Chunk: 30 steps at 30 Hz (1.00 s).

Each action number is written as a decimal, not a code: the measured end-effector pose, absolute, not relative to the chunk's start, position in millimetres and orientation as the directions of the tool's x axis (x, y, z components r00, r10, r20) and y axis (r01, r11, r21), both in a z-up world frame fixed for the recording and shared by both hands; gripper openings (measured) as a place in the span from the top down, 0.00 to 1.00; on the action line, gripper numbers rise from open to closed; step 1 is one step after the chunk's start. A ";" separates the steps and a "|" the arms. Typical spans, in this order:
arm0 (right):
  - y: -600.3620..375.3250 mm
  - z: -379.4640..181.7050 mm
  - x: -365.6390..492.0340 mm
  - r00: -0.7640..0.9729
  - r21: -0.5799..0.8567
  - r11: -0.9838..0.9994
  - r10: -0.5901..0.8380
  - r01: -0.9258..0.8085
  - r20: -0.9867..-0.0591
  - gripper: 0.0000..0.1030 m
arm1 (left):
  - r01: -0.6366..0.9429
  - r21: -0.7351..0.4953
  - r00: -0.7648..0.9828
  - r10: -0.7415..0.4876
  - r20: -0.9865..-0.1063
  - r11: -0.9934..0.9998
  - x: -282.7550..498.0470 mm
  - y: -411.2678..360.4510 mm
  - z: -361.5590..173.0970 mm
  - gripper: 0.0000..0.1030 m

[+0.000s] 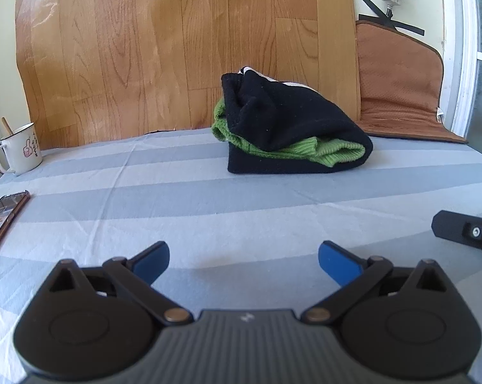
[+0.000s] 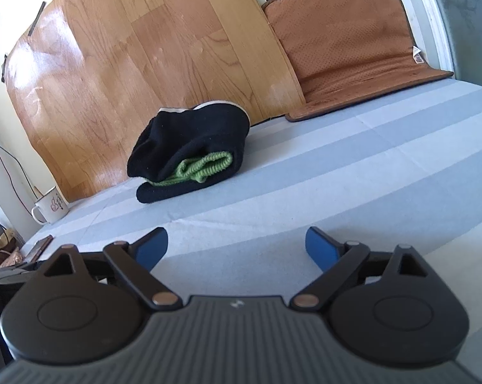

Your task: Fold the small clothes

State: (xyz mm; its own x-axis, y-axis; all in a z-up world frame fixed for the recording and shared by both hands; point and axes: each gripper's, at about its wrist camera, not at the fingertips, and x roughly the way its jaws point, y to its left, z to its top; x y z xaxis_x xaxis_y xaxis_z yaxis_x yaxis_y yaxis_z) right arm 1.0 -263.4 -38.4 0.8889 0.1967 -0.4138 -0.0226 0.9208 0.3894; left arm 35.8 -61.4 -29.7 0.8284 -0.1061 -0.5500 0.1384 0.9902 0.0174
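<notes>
Left gripper [image 1: 243, 264]: jaws spread wide, blue pads [image 1: 156, 264] holding nothing, touching nothing. Right gripper [image 2: 236, 249]: jaws likewise spread wide, empty, pads clear of the cloth. Both held low over the striped sheet [image 1: 209, 211], pointing toward the folded garment; left level, right view tilted. Tip of the right gripper visible at the right edge of the left wrist view, apart from the left one. Folded black garment [image 1: 282, 121] with green knit trim [image 1: 324, 153] showing in the fold, lying on the sheet well ahead of both grippers, against the wood-pattern board [image 1: 177, 48]. Brown mat [image 1: 401, 80] propped to the right of the garment. White mug [image 1: 18, 148] far left of the garment, phone [image 1: 4, 217] nearer than the mug on the same side.
</notes>
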 end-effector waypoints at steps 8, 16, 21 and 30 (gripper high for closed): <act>-260.0 -38.3 3.1 0.879 0.384 0.922 0.219 -0.044 -0.425 0.00 | 0.135 0.011 0.828 -0.106 -0.551 0.991 36.8 -60.0 -30.1 0.00; -259.0 -38.1 3.2 0.878 0.381 0.924 0.216 -0.042 -0.427 0.00 | 0.137 0.000 0.824 -0.114 -0.556 0.991 36.9 -59.8 -30.4 0.00; -258.7 -38.0 3.0 0.878 0.380 0.924 0.215 -0.041 -0.427 0.00 | 0.140 -0.004 0.826 -0.119 -0.551 0.990 36.9 -58.2 -30.9 0.00; -259.4 -37.6 3.0 0.878 0.381 0.923 0.217 -0.042 -0.427 0.00 | 0.146 -0.039 0.833 -0.144 -0.534 0.989 35.4 -55.5 -30.4 0.00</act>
